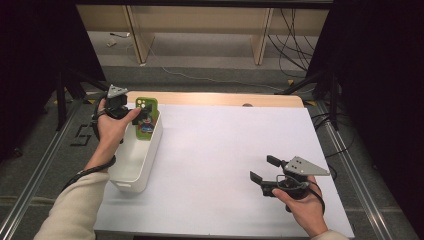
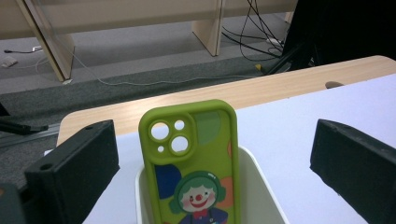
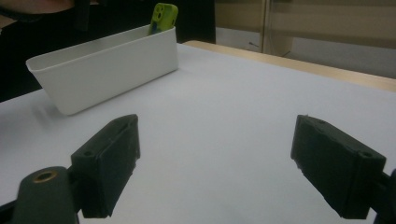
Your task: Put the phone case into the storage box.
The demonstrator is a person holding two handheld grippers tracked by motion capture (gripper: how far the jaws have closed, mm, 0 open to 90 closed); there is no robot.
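Observation:
A green phone case (image 1: pixel 146 117) with a clown picture stands upright at the far end of a white bin (image 1: pixel 131 172). In the left gripper view the phone case (image 2: pixel 194 163) rises out of the bin (image 2: pixel 261 186) between the two jaws, with a clear gap on each side. My left gripper (image 1: pixel 137 114) is open at the bin's far end. My right gripper (image 1: pixel 263 168) is open with nothing in it, low over the white mat (image 1: pixel 225 150) at the front right. In the right gripper view the bin (image 3: pixel 107 70) and phone case (image 3: pixel 163 17) lie far off beyond my right gripper (image 3: pixel 229 158).
The white mat covers most of a wooden table (image 1: pixel 215 98), whose bare strip shows along the far edge. Beyond it are grey floor, cables (image 1: pixel 295 40) and wooden furniture legs. Dark stands flank both sides of the table.

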